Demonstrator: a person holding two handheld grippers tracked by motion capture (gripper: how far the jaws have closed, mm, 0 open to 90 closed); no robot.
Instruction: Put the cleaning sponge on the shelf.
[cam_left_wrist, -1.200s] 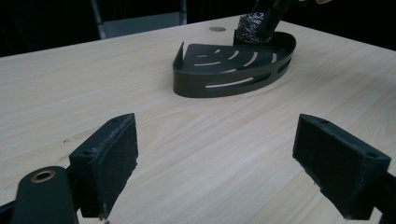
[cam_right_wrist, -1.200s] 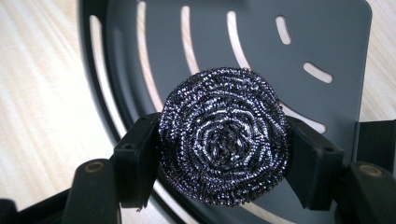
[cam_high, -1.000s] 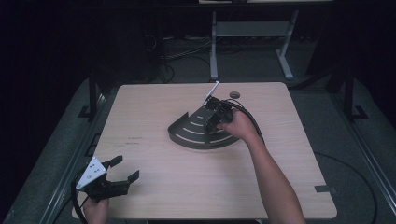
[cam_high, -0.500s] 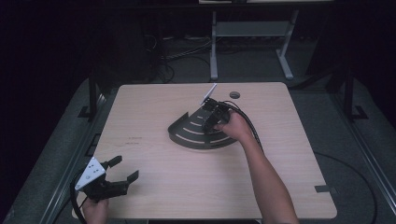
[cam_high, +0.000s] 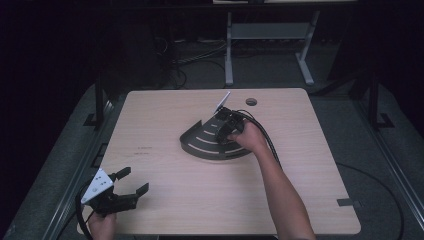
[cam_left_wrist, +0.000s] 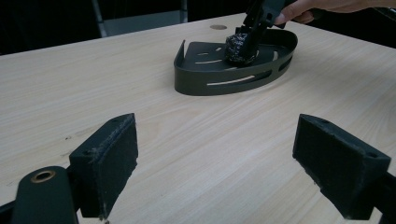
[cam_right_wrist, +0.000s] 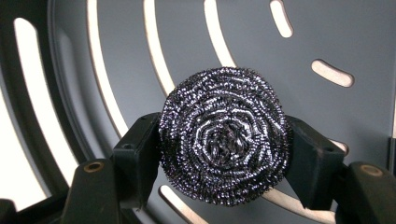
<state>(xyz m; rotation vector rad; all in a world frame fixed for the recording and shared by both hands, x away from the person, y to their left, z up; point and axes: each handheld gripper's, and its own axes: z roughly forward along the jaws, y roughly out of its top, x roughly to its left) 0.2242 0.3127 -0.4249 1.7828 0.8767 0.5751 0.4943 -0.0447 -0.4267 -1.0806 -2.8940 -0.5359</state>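
Right gripper (cam_right_wrist: 224, 186): squeezes the scrubber (cam_right_wrist: 224, 140) low over the tray (cam_right_wrist: 336, 37), likely to drop it in.
Left gripper (cam_left_wrist: 215, 158): wide, holding nothing, well away from the tray.

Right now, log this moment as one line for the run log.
right gripper: shut on steel scourer, over slotted dark tray | left gripper: open, idle at table near edge

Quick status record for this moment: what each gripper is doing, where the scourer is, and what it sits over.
right gripper: shut on the steel wool scourer, one jaw on each side
scourer position: over the slotted floor of the dark corner shelf tray; contact with the floor cannot be told
left gripper: open, holding nothing, low over the table's near left corner
table: light wood, the tray near its middle
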